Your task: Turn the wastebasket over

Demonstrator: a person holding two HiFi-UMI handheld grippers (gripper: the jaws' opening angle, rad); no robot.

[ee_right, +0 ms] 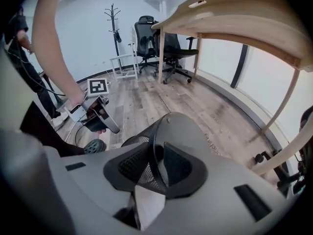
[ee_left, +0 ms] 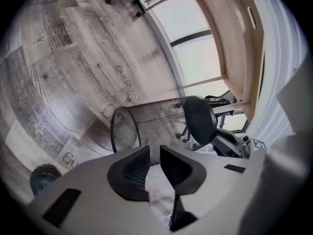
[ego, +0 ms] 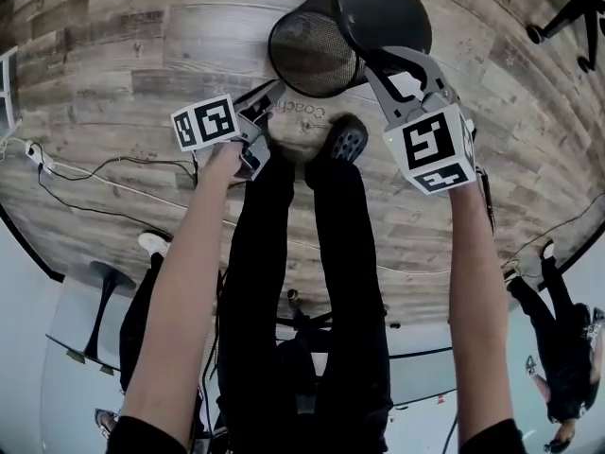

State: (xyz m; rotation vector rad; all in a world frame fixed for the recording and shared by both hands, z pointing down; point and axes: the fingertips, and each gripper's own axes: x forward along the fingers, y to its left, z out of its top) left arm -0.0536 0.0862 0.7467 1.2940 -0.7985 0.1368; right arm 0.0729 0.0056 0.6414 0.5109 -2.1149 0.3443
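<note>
I had weathered grey-brown plank floor [ego: 142, 55] all round, thin cables [ego: 113, 164] trailing across it. Further off I saw a pale curved wooden desk [ee_right: 230, 13], black office chairs [ee_right: 145, 33] beyond it, a coat stand [ee_right: 113, 23] against the white wall [ee_right: 88, 38], and tall windows [ee_right: 271, 82] pouring in daylight.

Wastebasket [ego: 317, 50] just beyond shoe [ego: 346, 140]
</note>
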